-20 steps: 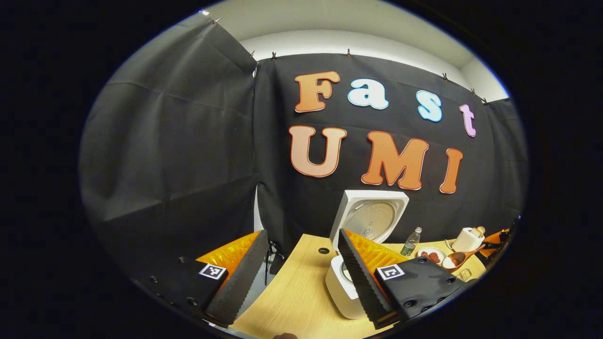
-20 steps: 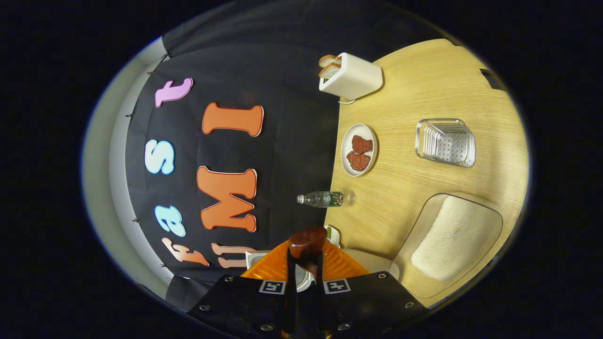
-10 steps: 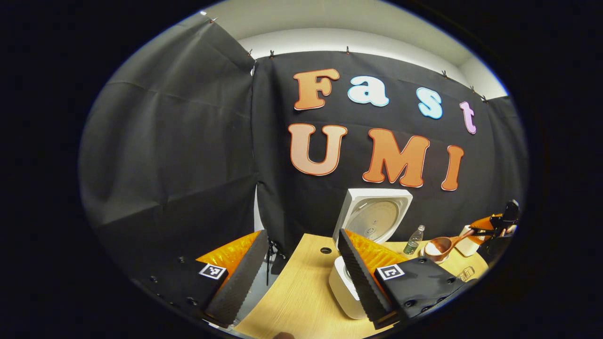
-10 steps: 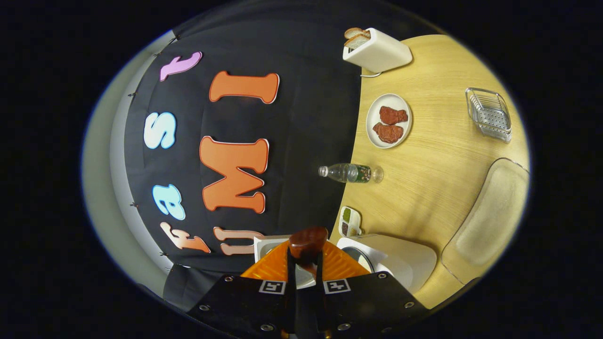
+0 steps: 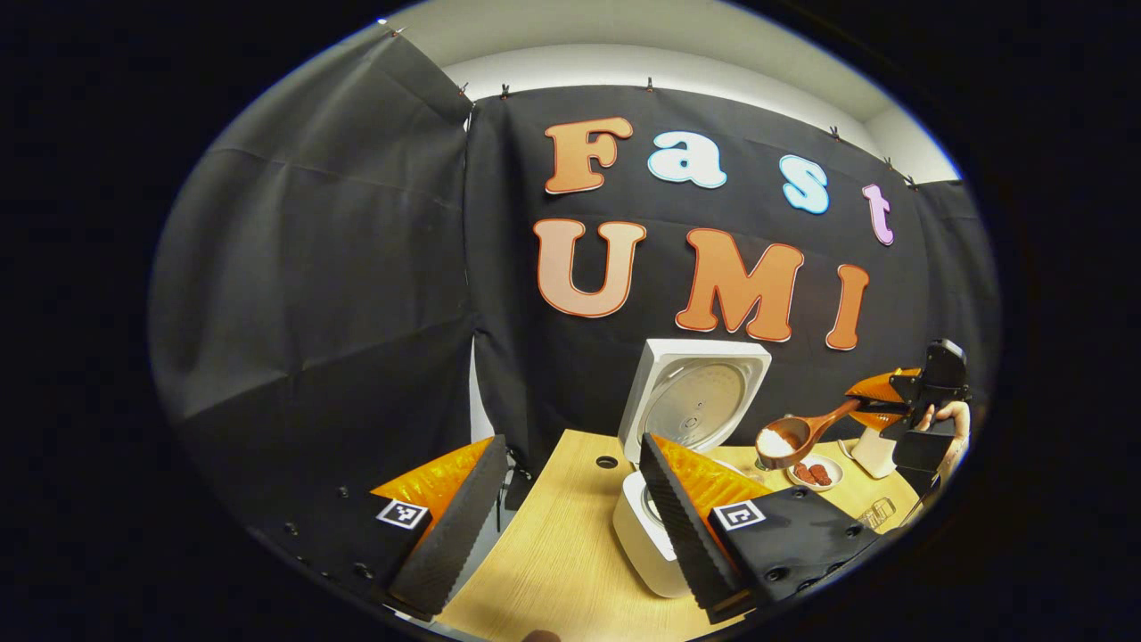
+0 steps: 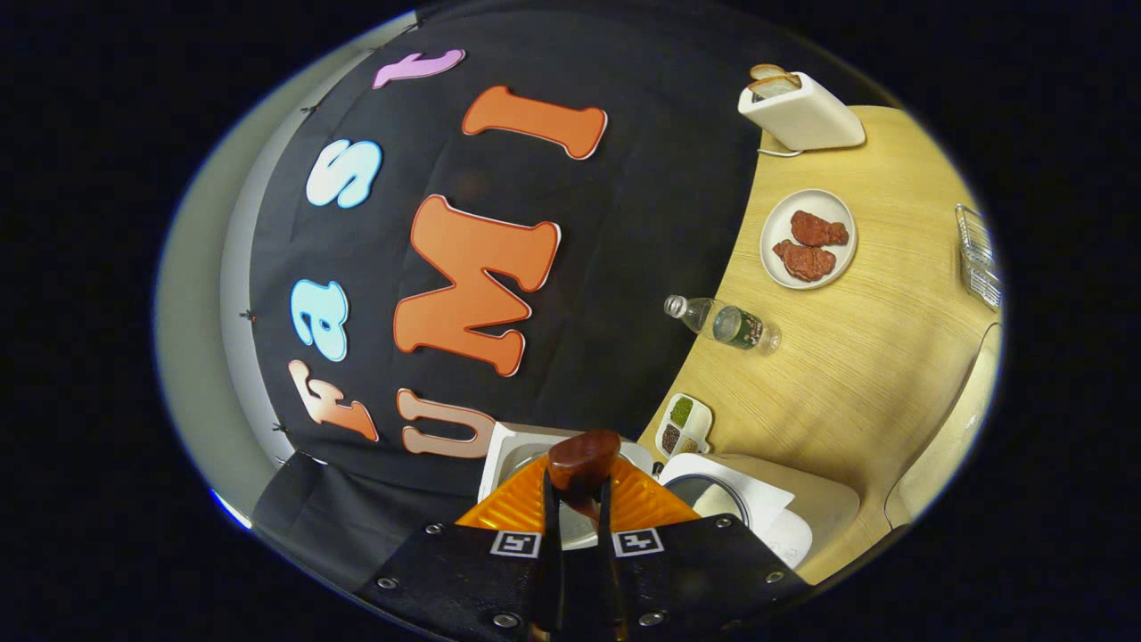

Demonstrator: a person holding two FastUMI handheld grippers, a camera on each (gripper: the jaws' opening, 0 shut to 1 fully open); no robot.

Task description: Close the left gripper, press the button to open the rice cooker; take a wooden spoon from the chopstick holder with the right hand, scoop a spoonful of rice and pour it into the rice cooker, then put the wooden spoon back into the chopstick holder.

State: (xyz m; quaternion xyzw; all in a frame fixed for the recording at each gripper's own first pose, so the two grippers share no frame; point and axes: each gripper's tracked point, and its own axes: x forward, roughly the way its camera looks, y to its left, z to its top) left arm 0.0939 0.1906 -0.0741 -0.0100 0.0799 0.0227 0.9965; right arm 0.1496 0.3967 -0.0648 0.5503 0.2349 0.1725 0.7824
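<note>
In the left gripper view the rice cooker (image 5: 655,526) stands on the counter (image 5: 553,562) in the lower middle of the frame, its lid (image 5: 695,401) raised upright behind the pot. The left claw (image 5: 570,526) is wide, with nothing between its fingers, and it hangs low in front of the cooker.

At the right side of the same frame the right claw (image 5: 878,412) holds the wooden spoon (image 5: 802,432) by the handle. The long axis of the spoon runs from the claw, at the upper right, down to the bowl at the lower left. The bowl carries a white heap of rice (image 5: 775,441) and sits level, to the right of the lid and above the counter, not yet over the pot.

In the right gripper view the right claw (image 6: 579,526) is narrow, both fingers pressing the handle, and the open pot (image 6: 709,499) lies at the lower right of the spoon.

I judge that the coming move depends on this offset: the bowl must travel further along its own axis, toward the pot, and only then tip. The right hand is clearly the nearer one. Tilting early may drop rice on the counter.
</note>
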